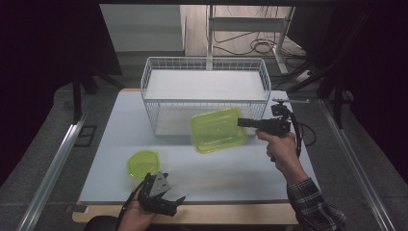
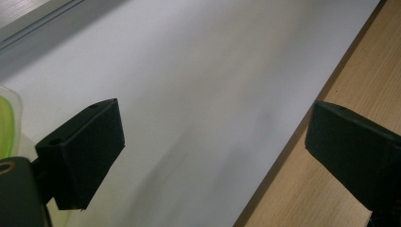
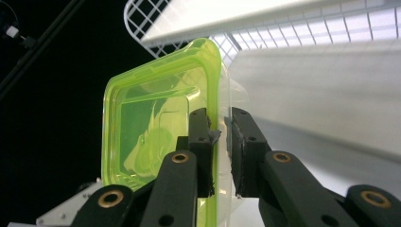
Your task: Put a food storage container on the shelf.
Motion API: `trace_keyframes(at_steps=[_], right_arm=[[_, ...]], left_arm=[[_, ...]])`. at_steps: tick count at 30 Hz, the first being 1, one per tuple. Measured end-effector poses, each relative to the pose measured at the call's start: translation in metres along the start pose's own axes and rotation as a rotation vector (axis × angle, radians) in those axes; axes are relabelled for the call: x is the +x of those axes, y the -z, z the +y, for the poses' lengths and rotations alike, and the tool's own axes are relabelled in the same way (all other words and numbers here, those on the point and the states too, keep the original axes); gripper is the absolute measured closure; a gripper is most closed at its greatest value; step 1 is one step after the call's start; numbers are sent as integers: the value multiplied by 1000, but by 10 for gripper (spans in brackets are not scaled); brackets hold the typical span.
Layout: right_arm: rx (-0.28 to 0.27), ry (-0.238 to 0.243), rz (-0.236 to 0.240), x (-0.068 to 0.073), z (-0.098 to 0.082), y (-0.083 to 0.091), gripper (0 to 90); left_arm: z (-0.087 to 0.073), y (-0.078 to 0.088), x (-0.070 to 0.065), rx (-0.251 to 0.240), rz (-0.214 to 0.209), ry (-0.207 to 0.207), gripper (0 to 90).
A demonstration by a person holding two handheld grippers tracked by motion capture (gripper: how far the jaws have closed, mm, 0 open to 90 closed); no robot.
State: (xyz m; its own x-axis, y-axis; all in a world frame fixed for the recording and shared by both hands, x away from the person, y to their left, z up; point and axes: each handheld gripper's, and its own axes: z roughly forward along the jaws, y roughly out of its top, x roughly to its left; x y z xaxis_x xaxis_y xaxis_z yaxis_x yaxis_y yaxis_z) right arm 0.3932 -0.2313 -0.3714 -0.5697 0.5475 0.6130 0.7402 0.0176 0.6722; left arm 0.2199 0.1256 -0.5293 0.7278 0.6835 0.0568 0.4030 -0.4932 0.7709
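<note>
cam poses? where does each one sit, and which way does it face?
High view: above the near table edge, facing forward-down at the white wire basket; both hands, left tool, right tool.
Left gripper view: low on the left tool, over the white mat; open jaws.
Right gripper view: towards the basket; jaws clamp the rectangular green plastic container, shared with the high view.

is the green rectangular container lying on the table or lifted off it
Lifted. The right gripper has its jaws shut on the green rectangular container by the rim, holding it tilted in front of the wire basket.
</note>
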Motion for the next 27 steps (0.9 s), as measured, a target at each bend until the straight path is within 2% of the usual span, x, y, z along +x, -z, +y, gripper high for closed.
trace_keyframes(at_steps=[12, 27], right_arm=[[-49, 21, -24, 14, 38, -5, 801], [-116, 17, -60, 23, 77, -14, 801]], left_arm=[[0, -1, -1, -2, 1, -8, 50], [0, -1, -1, -2, -6, -6, 45]])
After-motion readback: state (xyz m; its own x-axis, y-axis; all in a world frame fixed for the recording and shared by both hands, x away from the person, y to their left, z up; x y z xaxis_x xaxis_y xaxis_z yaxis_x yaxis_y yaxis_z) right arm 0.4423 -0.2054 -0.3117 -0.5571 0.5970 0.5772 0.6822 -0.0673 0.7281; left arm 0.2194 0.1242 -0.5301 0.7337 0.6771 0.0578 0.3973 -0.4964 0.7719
